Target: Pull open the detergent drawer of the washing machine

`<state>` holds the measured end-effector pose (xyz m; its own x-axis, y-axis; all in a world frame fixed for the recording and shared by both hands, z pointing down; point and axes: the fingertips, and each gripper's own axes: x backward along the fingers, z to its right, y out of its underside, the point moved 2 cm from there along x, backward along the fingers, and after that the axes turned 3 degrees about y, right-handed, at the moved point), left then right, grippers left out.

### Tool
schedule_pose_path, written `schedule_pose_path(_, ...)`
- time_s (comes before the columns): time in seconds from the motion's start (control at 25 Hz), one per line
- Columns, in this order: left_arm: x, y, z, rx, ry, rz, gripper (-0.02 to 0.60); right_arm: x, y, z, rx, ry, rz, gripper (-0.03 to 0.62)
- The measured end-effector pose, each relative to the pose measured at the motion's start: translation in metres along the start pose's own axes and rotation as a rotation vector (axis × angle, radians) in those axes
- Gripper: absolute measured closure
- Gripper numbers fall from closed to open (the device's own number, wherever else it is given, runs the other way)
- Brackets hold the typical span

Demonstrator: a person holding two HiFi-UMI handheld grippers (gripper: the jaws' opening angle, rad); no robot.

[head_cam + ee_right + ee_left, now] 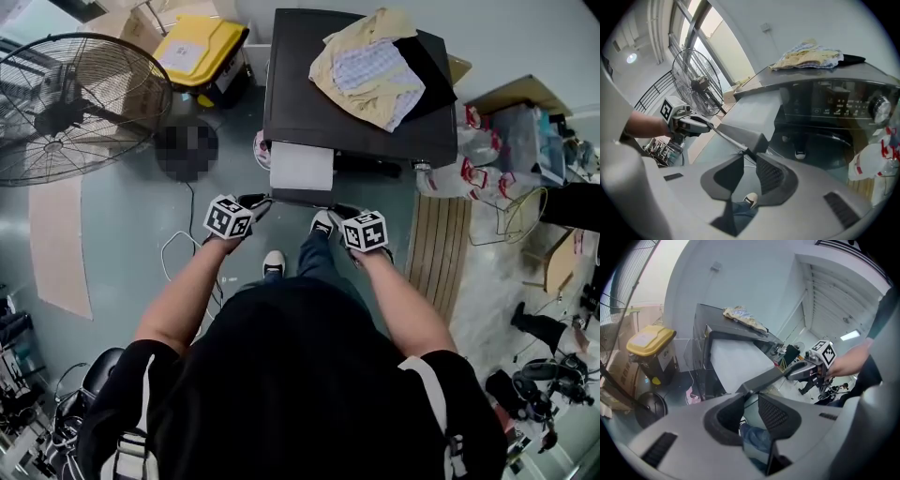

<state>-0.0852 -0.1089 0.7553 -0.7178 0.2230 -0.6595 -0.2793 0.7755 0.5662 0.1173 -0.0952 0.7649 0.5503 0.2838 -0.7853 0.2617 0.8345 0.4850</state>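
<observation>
At front of dark grey washing machine (300,84), pale flat detergent drawer (300,167) already drawn well out; dark front bar (300,199) pinched at ends by left gripper (259,202) and right gripper (341,215). Little pulling judged left.

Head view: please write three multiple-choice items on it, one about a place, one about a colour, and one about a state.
1. Where do the clothes lie?
A. on the floor
B. on top of the washing machine
C. on a chair

2. What colour is the bin lid?
A. yellow
B. red
C. green

3. How is the drawer?
A. shut flush
B. pulled out
C. taken off and lying on the floor

Key:
1 B, the clothes rest on the machine's dark top.
2 A, the lid is plainly yellow.
3 B, the drawer's white body sticks out of the machine's front.
</observation>
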Motion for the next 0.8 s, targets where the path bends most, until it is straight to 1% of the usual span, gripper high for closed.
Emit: schedule_pose_path(0.8,0.008,0.03,0.022,-0.005,0.022,-0.041,0.48,0.011,0.032,-0.019,0.008,-0.006,-0.023,0.514)
